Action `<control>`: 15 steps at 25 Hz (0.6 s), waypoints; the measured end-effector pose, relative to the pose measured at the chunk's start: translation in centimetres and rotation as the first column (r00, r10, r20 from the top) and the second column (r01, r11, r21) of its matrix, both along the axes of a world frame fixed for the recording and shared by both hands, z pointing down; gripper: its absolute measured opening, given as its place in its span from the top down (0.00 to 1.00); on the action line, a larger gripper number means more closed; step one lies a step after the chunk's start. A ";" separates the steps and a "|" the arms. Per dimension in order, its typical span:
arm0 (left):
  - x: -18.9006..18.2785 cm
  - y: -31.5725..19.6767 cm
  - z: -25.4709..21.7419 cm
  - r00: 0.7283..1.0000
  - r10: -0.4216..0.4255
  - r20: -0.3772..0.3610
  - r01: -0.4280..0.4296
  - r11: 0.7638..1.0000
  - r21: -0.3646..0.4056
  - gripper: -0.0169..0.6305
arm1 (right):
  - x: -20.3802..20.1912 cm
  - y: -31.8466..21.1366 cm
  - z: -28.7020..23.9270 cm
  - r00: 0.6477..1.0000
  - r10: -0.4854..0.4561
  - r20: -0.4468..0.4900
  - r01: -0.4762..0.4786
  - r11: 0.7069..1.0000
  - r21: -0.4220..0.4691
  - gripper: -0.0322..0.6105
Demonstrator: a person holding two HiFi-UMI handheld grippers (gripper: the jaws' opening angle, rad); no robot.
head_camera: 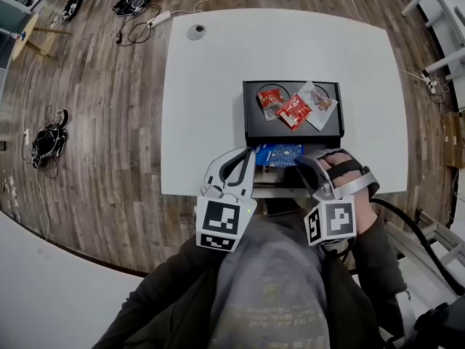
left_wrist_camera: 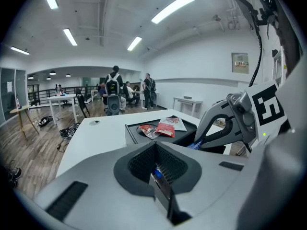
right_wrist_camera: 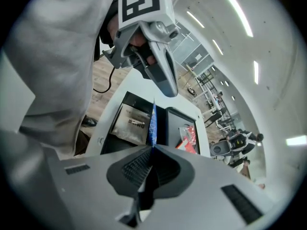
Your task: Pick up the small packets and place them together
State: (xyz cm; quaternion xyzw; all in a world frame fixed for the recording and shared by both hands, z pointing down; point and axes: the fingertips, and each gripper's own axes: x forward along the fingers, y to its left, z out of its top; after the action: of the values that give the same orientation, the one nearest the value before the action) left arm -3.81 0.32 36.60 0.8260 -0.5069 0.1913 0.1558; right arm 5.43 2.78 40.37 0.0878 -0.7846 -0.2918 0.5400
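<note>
A blue packet [head_camera: 280, 154] hangs over the table's near edge, just in front of the black tray [head_camera: 251, 118]. My right gripper [head_camera: 304, 163] is shut on its right end; in the right gripper view the blue packet [right_wrist_camera: 153, 121] stands edge-on out of the closed jaws [right_wrist_camera: 152, 148]. My left gripper [head_camera: 249, 158] is at its left end, jaws closed with a blue sliver [left_wrist_camera: 155, 168] between them. In the tray lie two red packets [head_camera: 294, 111] [head_camera: 270, 98] and a clear packet [head_camera: 320, 104].
A second black compartment under the grippers holds a silver pouch [right_wrist_camera: 130, 122]. The white table [head_camera: 211, 86] has a round grommet [head_camera: 196, 31] at the far left. Cables lie on the wood floor [head_camera: 142, 6]. People stand far off [left_wrist_camera: 114, 87].
</note>
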 end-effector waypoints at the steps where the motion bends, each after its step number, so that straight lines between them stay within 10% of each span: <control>1: 0.1 0.0 -0.3 1.000 0.003 -0.002 -0.003 1.000 0.008 0.97 | 0.0 0.0 -0.4 1.000 -0.002 -0.001 0.002 1.000 0.009 0.94; 15: 0.3 -0.9 -3.6 0.999 0.043 -0.009 -0.042 0.994 0.105 0.97 | 1.0 -1.2 -5.8 0.999 0.036 -0.011 -0.034 0.993 0.115 0.94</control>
State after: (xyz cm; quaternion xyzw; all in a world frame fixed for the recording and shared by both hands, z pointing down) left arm -3.54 -0.62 32.98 0.8446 -0.4978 0.1630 0.1110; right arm 6.40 1.59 34.60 0.1305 -0.7613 -0.3274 0.5442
